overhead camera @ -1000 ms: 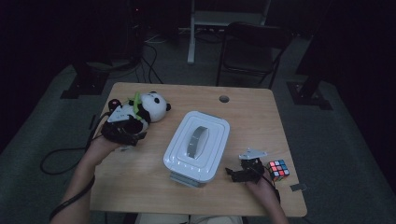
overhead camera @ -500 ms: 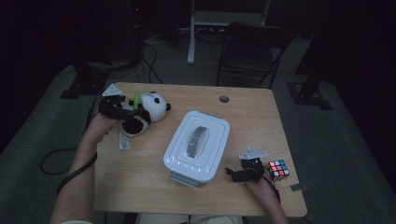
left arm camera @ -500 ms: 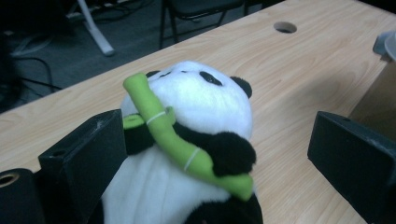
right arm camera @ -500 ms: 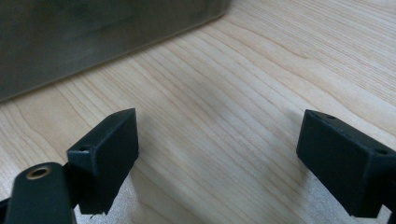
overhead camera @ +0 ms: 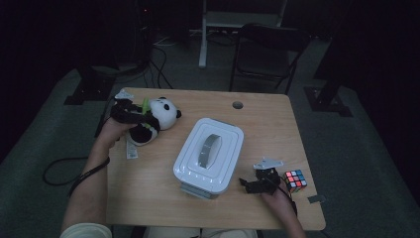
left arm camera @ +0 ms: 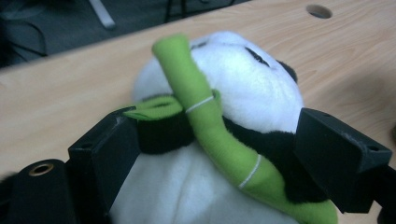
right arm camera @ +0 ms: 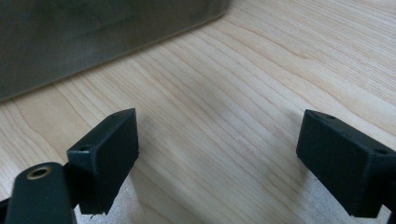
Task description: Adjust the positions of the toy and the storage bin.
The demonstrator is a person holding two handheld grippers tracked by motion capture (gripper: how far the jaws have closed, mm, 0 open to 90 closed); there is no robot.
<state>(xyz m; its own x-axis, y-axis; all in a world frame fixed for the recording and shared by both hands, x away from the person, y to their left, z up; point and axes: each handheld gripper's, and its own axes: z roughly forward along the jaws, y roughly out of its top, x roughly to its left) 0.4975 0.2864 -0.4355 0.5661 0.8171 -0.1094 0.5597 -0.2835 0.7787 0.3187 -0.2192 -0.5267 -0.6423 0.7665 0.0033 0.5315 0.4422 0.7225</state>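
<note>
At the desk's ten o'clock corner, the left gripper straddles a plush panda lying on its side, head toward three o'clock; the left gripper view shows the black fingers either side of the panda's body, having just been closing, with the green bamboo stalk running between them. Whether the pads already press into the plush cannot be told; the grasp looks about to complete, not yet firm. Doing this well likely means closing on the body's thick middle, below the stalk, so the soft toy does not slip or fold when raised. At centre stands a white lidded box with a grey handle, probably where the toy is bound. At five o'clock the right gripper rests on the wood beside a colour cube, its fingers spread and released over bare desk.
</note>
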